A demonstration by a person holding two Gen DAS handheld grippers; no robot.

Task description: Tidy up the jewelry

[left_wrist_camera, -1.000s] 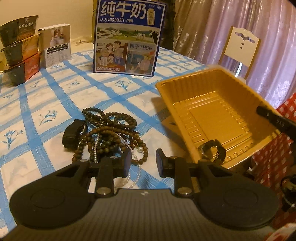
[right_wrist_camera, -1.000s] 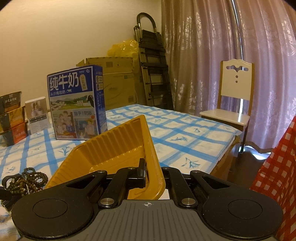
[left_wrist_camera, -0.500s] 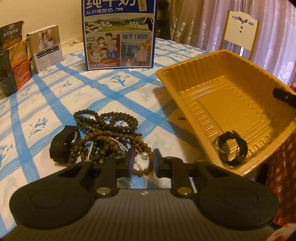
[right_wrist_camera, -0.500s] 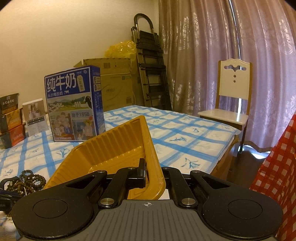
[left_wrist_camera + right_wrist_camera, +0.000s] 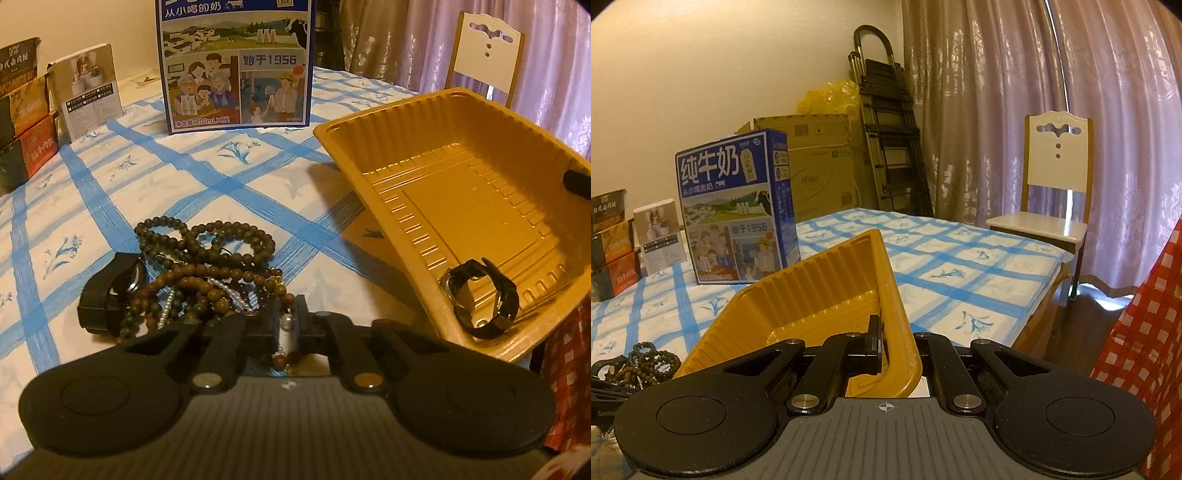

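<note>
Since the earlier frames the left gripper (image 5: 287, 325) is sitting lower and closer over the bead pile (image 5: 207, 273), and its jaws have just been closing; they are now nipping a strand at the pile's near edge, a pearl and reddish beads showing between the pads. Right gripper (image 5: 886, 350) is staying put as before, jaws narrow and clamping the near wall of the gold tray (image 5: 827, 295), holding it tipped up off the tablecloth (image 5: 110, 192). Writing: the blue milk carton (image 5: 236, 62) at the far side is reading "纯牛奶", "从小喝的奶", "始于1956" and "200mL×12". Stacked boxes (image 5: 22, 110) far left are carrying Chinese print too blurred to read; a small white box (image 5: 86, 92) beside them is showing a photo and tiny unreadable text. Brown wooden beads, a white pearl string and dark red beads are lying tangled on the cloth left of the tray, with a black watch (image 5: 110, 295) touching the pile's left side. Another black watch (image 5: 480, 299) is lying in the tray's near corner. Left gripper is angling steeply down at the table; right gripper is pointing only slightly downward, toward a white chair (image 5: 1052, 192) and the curtains (image 5: 997, 92).
</note>
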